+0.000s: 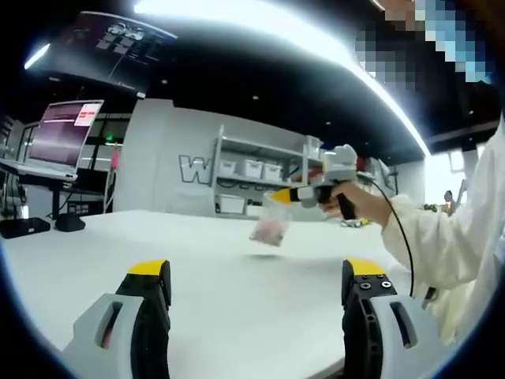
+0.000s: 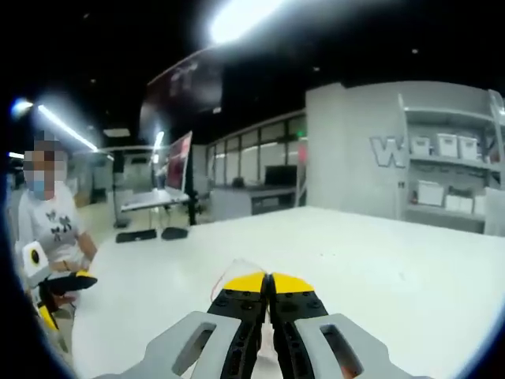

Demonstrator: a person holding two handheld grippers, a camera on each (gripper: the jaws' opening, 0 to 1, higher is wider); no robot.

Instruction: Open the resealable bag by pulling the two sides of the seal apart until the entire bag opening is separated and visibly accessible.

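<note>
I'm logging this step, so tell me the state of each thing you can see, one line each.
Left gripper: open, jaws wide apart, nothing between them, above the table.
Right gripper: shut on the bag's top edge.
Bag: lifted off the table, hanging from the right gripper; whether its seal is open cannot be told.
Laptop: open, screen lit.
</note>
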